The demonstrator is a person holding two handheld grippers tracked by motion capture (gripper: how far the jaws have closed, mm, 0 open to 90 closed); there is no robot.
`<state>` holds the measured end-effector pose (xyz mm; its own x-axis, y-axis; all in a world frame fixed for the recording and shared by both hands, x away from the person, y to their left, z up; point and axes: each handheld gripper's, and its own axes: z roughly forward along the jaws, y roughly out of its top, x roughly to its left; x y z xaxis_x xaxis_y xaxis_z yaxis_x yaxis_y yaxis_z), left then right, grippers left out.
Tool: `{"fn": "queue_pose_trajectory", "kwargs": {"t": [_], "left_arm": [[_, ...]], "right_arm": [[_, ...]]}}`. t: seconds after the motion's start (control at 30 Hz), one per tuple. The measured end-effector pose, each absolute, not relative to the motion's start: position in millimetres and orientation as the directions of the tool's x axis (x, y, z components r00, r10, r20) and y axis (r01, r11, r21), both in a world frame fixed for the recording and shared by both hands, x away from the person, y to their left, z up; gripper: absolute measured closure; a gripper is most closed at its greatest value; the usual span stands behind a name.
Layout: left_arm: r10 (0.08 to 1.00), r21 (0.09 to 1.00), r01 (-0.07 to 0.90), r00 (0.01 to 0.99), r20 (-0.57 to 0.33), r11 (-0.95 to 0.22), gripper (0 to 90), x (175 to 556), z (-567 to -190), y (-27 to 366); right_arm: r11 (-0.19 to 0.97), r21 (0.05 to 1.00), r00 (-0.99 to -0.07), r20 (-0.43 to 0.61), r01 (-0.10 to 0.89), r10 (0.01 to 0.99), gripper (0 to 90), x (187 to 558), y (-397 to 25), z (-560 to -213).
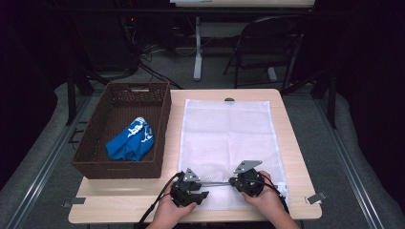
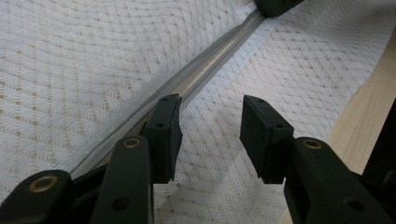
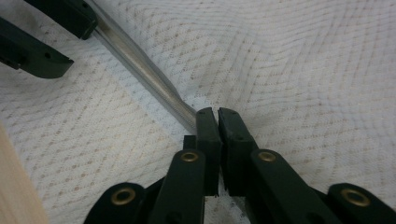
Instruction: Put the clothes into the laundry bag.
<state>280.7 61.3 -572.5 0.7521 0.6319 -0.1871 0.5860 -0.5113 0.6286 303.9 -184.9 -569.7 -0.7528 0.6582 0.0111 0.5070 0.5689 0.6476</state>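
1. Sitting off the left edge of the mesh laundry bag (image 1: 229,138), on the table (image 1: 296,157): a brown wicker basket (image 1: 90,157) holding a blue garment (image 1: 130,141), not yet moved into the bag
2. Lying flat across the middle of the table, short end toward the person: the mesh laundry bag, with its grey zipper (image 2: 205,70) running across the near end
3. Hovering over the left part of the zipper: the left gripper (image 2: 210,128), jaws spread apart with nothing between them, one jaw resting right at the zipper tape, the other over mesh nearer the bag's near edge
4. Working at the right part of the zipper: the right gripper (image 3: 217,116), jaws pressed together at the end of the grey strip, seemingly pinching the zipper pull, though hiding the pull itself
5. Judging progress: looking early, with the zipper being gripped for opening, the bag lying flat and apparently empty; remaining, probably, opening the bag, loading the garment and zipping shut
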Motion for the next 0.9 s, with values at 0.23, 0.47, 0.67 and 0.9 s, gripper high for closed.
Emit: {"fn": "queue_pose_trajectory", "kwargs": {"t": [0.23,0.47,0.67,0.9], "left_arm": [[0.636,0.63,0.586,0.75,-0.182,-0.51,57.6,279.9,-572.6,60.9],[0.637,0.632,0.581,0.751,-0.175,-0.513,57.4,278.9,-572.8,60.5],[0.636,0.633,0.581,0.752,-0.175,-0.512,57.3,278.8,-573.0,60.8],[0.637,0.634,0.581,0.751,-0.175,-0.511,57.1,278.5,-573.0,60.5]], "right_arm": [[0.54,0.671,-0.735,0.011,0.508,0.678,87.9,304.9,-187.3,-561.4],[0.516,0.696,-0.729,0.017,0.5,0.684,88.2,305.1,-188.0,-546.4],[0.509,0.711,-0.732,0.012,0.486,0.682,88.4,310.1,-188.7,-536.8],[0.481,0.734,-0.719,0.014,0.479,0.695,88.6,318.8,-190.3,-518.6]]}}
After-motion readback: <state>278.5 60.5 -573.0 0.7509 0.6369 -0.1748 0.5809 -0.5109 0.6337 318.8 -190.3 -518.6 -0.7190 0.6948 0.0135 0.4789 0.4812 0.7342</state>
